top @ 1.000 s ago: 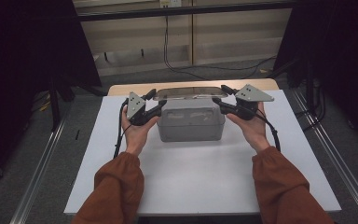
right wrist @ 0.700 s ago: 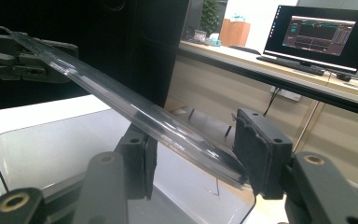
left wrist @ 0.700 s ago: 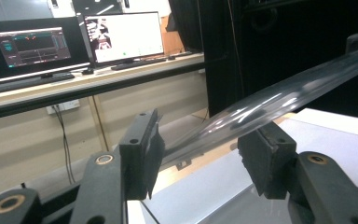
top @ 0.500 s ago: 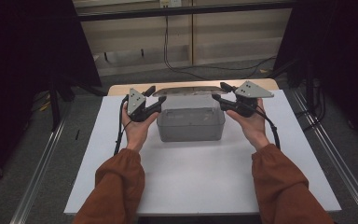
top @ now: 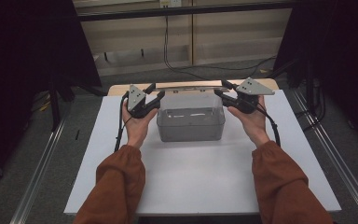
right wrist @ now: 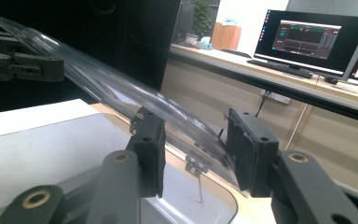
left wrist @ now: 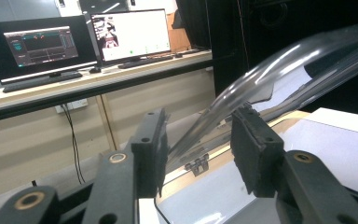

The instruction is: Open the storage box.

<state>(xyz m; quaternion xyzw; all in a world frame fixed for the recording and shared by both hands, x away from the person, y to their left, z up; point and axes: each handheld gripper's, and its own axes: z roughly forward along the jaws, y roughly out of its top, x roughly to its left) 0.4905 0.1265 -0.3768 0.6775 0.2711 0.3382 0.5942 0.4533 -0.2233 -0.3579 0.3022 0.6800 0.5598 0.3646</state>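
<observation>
We have the clear lid (top: 191, 95) raised and tilted back over the box (top: 191, 124) mid-table, left gripper (top: 150, 101) and right gripper (top: 224, 91) each with jaws parted around an end edge to keep it level.

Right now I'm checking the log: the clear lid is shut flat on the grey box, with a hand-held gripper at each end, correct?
Not quite: the clear lid is swung up open above the grey box, as the high view shows. A hand-held gripper sits at each end, left and right.
</observation>
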